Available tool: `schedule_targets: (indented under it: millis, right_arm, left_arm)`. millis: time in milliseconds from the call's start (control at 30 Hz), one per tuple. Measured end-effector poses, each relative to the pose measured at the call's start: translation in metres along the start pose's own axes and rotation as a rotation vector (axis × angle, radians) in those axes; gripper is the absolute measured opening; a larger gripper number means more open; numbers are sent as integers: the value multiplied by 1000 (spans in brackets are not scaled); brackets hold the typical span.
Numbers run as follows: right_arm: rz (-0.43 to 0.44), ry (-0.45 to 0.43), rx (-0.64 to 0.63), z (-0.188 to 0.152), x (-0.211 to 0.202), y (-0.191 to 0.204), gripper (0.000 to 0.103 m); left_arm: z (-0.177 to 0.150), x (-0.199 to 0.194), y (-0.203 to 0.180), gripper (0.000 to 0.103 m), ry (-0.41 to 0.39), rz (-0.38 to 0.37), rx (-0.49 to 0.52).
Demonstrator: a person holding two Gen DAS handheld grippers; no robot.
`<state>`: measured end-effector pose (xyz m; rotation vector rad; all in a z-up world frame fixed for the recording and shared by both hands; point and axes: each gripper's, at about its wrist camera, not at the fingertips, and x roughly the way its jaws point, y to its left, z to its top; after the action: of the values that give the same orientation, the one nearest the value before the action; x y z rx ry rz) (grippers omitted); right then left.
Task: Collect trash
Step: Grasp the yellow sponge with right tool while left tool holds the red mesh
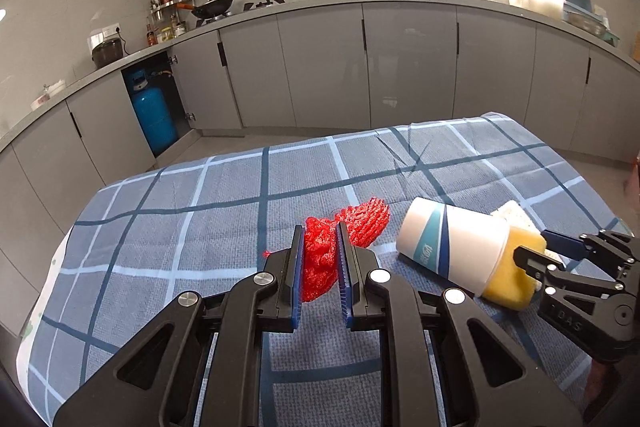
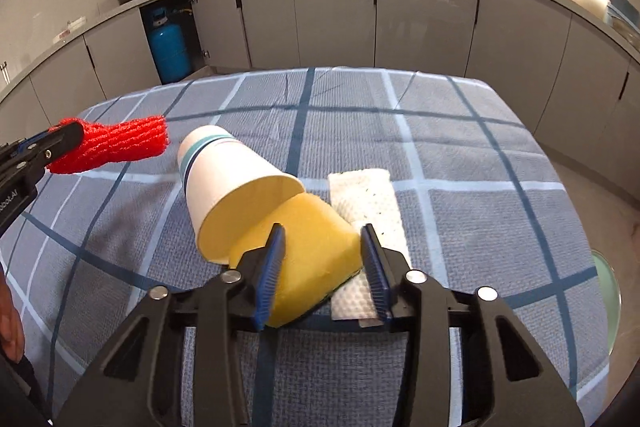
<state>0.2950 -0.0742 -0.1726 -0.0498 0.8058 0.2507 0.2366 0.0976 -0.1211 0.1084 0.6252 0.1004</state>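
My left gripper (image 1: 319,231) is shut on a red mesh net (image 1: 340,239), which it holds over the blue checked tablecloth (image 1: 180,227); the net also shows at the left of the right wrist view (image 2: 116,145). My right gripper (image 2: 323,231) is shut on a yellow sponge (image 2: 308,251), whose far end sits inside the mouth of a white paper cup (image 2: 224,179) lying on its side. The cup (image 1: 452,239) and sponge (image 1: 516,279) lie right of the net in the left wrist view. A white paper towel (image 2: 368,199) lies under the sponge.
The table (image 2: 460,147) stands in a kitchen with grey cabinets (image 1: 320,67) beyond it. A blue gas cylinder (image 1: 154,115) stands in an open cabinet at the far left. A pale green round object (image 2: 608,291) shows past the table's right edge.
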Motion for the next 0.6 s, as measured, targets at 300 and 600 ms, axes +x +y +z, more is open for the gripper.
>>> schedule_targets:
  millis: [300,600]
  right_arm:
    - [3,-53,-2,1,-29,-1,22]
    - [2,-102,30,-5,-66,-15,20]
  left_arm:
    - [-2,-13,-3,16,-9,-15,5]
    - [6,-37,-17,16,-51,-31,27]
